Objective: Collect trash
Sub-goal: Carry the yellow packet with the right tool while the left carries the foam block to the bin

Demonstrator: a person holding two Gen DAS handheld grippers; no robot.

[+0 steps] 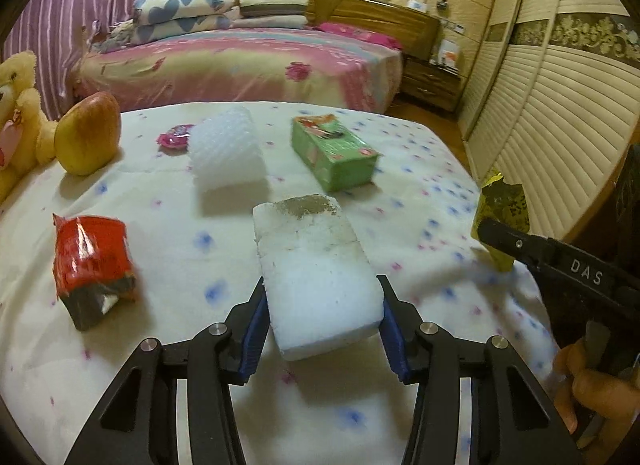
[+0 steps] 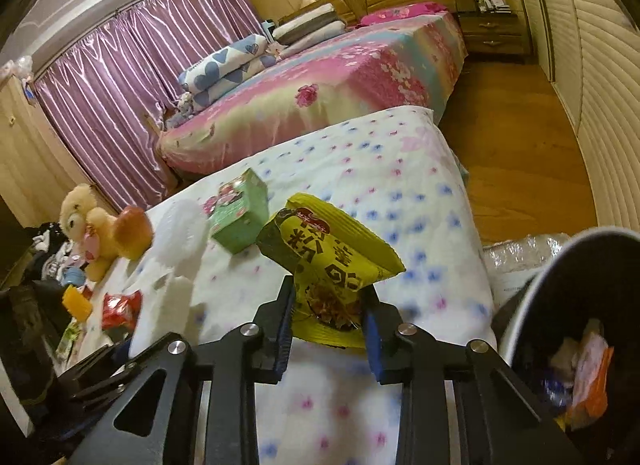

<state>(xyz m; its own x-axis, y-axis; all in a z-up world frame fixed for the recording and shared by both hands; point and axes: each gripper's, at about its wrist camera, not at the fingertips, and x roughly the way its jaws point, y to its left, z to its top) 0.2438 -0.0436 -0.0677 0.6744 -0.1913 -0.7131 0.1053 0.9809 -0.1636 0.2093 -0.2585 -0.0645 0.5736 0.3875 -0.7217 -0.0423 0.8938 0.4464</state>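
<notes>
**Both grippers loaded, bin to the right**

While the left gripper (image 1: 322,305) has its jaws around the near end of the foam block (image 1: 316,265), the right gripper (image 2: 329,309) pinches the yellow wrapper (image 2: 332,257) and holds it clear of the bed (image 2: 420,185). The left pads look pressed to the block's sides, though the block's far end seems to rest on the bed; I judge the grip made but the lift not yet begun. The bin (image 2: 532,305) stands at the right edge of the bed, already holding some wrappers.

To do this step well, carry the wrapper over the bin's mouth before spreading the jaws, since a light, crinkly pack may drift or cling to a pad. The foam is held near one end, so it may tip; lift it gently and keep the squeeze modest, as foam crushes and can slip.

The red pack (image 1: 92,265), bubble wrap (image 1: 226,149) and green box (image 1: 334,153) lie on the bed, well apart. The apple (image 1: 88,133) and teddy (image 1: 20,113) look like keepers.

Only part of the bin shows, cut off by the frame edge. Motion blur smears the right view's left side.
</notes>
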